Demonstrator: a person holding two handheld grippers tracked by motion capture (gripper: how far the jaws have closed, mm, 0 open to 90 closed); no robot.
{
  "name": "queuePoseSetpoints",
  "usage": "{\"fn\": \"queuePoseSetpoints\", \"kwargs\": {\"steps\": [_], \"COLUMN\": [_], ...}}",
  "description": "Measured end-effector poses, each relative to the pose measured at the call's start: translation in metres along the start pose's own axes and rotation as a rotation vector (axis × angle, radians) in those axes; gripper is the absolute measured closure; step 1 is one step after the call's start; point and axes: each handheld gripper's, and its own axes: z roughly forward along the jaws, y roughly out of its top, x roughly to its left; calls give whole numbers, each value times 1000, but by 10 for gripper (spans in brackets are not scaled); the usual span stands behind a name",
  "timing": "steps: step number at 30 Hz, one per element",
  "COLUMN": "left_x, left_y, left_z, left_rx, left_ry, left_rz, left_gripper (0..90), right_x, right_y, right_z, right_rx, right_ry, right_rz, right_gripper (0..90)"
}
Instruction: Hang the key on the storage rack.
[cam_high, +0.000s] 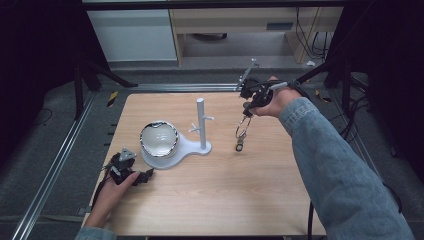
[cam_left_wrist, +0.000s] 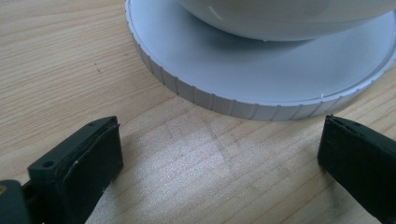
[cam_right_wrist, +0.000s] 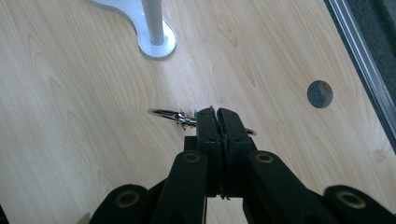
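Note:
A metal key ring (cam_high: 243, 127) with a small dark fob (cam_high: 239, 147) hangs above the table, right of the white stand's post (cam_high: 201, 123). My right gripper (cam_high: 248, 108) is shut on the key ring (cam_right_wrist: 173, 115); its jaws press together over the ring's wire, above the wood. The stand's round base (cam_high: 150, 159) carries a shiny bowl (cam_high: 158, 138). My left gripper (cam_high: 145, 175) rests on the table at the front left, open, its fingertips (cam_left_wrist: 88, 161) wide apart and just short of the base's ribbed rim (cam_left_wrist: 233, 108).
The post has small side pegs (cam_high: 195, 128). A round grey plug (cam_right_wrist: 320, 94) sits in the tabletop near the metal edge rail (cam_right_wrist: 359, 51). Open wood lies in front of the stand and to the right. Metal frame rails run along the table's left side.

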Motion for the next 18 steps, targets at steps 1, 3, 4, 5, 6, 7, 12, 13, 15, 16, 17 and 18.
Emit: {"fn": "queuePoseSetpoints", "kwargs": {"steps": [1, 3, 4, 5, 6, 7, 12, 13, 15, 16, 17, 18], "left_x": [0, 0, 0, 0, 0, 0, 0, 0, 0, 0, 0, 1], "left_y": [0, 0, 0, 0, 0, 0, 0, 0, 0, 0, 0, 0], "left_z": [0, 0, 0, 0, 0, 0, 0, 0, 0, 0, 0, 0], "left_rx": [0, 2, 2, 0, 0, -1, 0, 0, 0, 0, 1, 0], "left_ry": [0, 0, 0, -1, -3, -3, -1, -2, -4, -2, -3, -4], "left_rz": [0, 0, 0, 0, 2, 2, 2, 2, 5, 3, 4, 5], "left_gripper": [0, 0, 0, 0, 0, 0, 0, 0, 0, 0, 0, 0], "right_x": [1, 2, 3, 3, 4, 4, 7, 8, 10, 10, 11, 12], "right_y": [3, 7, 9, 10, 11, 12, 18, 20, 23, 24, 24, 26], "right_z": [-2, -4, -4, -4, -5, -6, -7, -7, -8, -8, -8, -9], "right_rx": [6, 1, -3, 0, 3, 4, -6, -1, 4, -3, -4, 7], "right_ry": [-7, -8, -7, -7, -10, -13, -4, -2, -7, -3, -5, -2], "right_rz": [-1, -3, -9, -13, -15, -6, -19, -24, -33, -31, -32, -25], "right_gripper": [887, 887, 887, 887, 887, 887, 887, 887, 887, 887, 887, 887]}}
